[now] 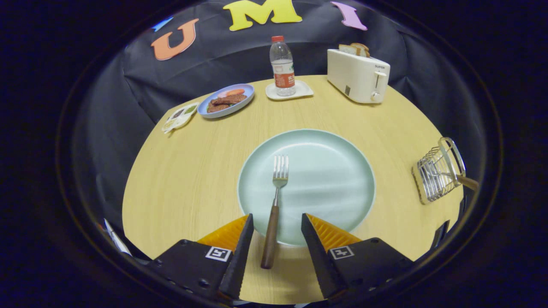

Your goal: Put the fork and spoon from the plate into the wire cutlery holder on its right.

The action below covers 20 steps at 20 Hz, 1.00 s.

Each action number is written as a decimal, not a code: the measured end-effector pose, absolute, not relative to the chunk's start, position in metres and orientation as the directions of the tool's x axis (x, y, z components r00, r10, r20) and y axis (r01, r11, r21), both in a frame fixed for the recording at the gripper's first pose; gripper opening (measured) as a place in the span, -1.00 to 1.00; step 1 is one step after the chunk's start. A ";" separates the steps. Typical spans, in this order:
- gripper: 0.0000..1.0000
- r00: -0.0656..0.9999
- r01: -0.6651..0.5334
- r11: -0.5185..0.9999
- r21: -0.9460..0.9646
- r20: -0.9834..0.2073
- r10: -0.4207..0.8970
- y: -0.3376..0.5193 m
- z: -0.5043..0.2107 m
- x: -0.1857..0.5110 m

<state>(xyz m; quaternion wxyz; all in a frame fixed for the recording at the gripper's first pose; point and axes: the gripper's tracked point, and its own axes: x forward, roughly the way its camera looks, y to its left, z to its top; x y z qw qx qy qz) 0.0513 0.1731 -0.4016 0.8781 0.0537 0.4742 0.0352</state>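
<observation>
With the gripper (276, 222) spread wide astride the fork's wooden handle (270, 237), I'd lower squarely and pinch mid-handle, so the fork (276, 201) lifts level off the pale green plate (338, 179) toward the wire cutlery holder (436, 173).

The gripper (277, 222) hangs open astride the fork (275, 205) handle; the tines lie on the plate (334, 179); the holder (439, 171) stands right.

Toaster (358, 75) (bread inside), water bottle (282, 66).

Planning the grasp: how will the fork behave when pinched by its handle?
The fork looks stiff. Its metal head may tip down, since the open gripper straddles the wooden handle's far end. The smooth plate may let it slide.
</observation>
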 end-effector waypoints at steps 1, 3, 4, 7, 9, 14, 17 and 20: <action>0.36 0.548 -0.002 0.992 0.125 -0.830 0.106 0.174 -0.405 0.052; 0.09 0.545 0.009 0.988 0.153 -0.829 0.123 0.180 -0.408 0.053; -0.01 0.548 0.011 0.986 0.165 -0.826 0.132 0.184 -0.408 0.055; -0.30 0.544 0.032 0.988 0.149 -0.832 0.108 0.181 -0.405 0.055; -0.30 0.534 0.062 0.981 0.186 -0.837 0.125 0.180 -0.404 0.053; -0.34 0.494 0.136 0.971 0.199 -0.863 0.108 0.165 -0.412 0.051; -0.65 0.490 0.124 0.976 0.177 -0.867 0.095 0.159 -0.416 0.052; -0.75 0.475 0.093 0.980 0.174 -0.873 0.110 0.157 -0.419 0.051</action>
